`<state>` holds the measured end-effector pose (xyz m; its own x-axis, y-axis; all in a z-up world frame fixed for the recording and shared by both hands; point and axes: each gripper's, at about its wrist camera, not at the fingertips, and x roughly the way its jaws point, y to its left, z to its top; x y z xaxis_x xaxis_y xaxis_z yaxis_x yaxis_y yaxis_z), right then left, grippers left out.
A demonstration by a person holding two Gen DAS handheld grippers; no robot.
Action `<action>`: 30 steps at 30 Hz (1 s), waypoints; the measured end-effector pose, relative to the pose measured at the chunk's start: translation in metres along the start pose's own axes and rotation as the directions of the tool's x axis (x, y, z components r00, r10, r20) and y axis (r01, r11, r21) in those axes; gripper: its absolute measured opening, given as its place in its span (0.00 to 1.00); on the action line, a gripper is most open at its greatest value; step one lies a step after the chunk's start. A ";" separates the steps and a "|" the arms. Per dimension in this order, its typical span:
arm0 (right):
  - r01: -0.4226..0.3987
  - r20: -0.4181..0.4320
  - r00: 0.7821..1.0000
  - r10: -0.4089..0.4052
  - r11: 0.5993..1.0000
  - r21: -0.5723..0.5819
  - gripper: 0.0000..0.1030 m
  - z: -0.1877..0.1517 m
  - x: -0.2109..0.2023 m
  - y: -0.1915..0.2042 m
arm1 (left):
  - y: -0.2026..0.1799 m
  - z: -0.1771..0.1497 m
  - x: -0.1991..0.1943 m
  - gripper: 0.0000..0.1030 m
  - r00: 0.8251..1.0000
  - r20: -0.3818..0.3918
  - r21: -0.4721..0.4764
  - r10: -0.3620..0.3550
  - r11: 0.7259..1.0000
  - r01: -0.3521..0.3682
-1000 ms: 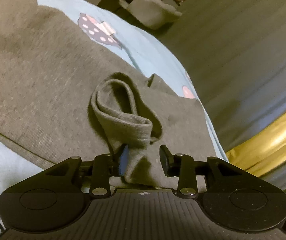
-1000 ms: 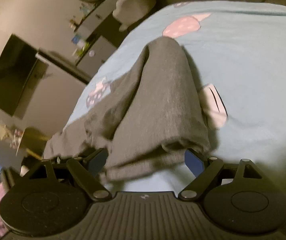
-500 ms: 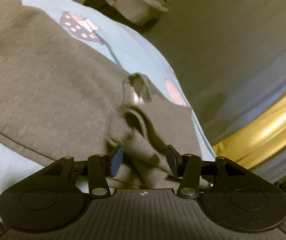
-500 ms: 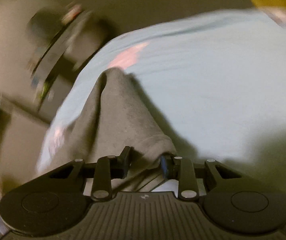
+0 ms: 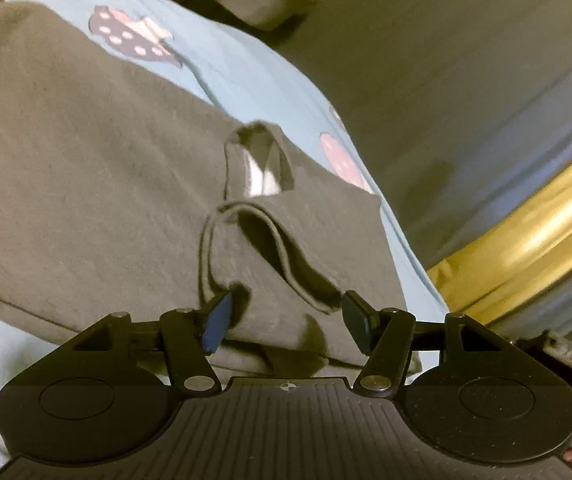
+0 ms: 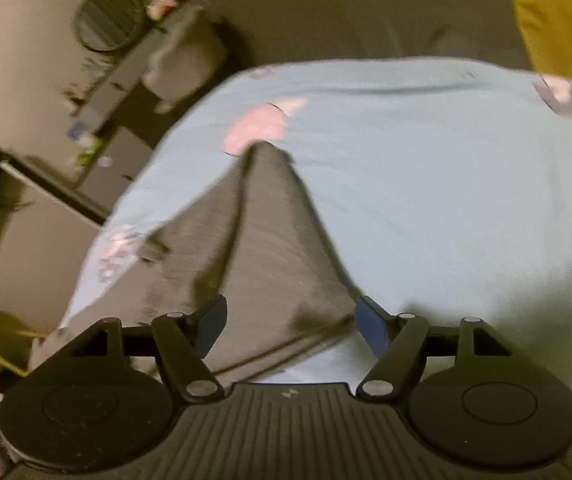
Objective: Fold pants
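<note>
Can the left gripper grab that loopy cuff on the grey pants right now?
Probably yes. The left gripper has just been opening, and the cuff of the grey pants lies right ahead of its fingers on the blue sheet, with nothing covering it.

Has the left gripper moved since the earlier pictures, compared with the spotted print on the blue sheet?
Yes. The left gripper drew back slightly from the spotted print; its jaws have just been opening, no longer pinching the pants cuff between them.

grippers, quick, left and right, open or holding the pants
Left gripper: open, jaws just widened, pants cuff between the pads, not pinched.
Right gripper: open, just reopened, pants fold between the pads, not gripped.
</note>
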<state>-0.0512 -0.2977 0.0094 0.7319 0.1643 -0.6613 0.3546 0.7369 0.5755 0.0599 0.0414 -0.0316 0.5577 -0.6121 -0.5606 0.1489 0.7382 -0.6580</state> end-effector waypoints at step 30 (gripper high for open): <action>-0.378 -0.069 0.924 0.376 0.925 -0.033 0.08 0.060 0.062 0.073 | -0.031 -0.034 0.017 0.71 0.997 -0.067 0.270 0.025 0.963 -0.006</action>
<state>0.0546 -0.2732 0.0393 0.7696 0.4737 -0.4282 0.0316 0.6415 0.7665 0.0371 -0.0016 -0.0372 0.5056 -0.6109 -0.6092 0.3600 0.7911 -0.4945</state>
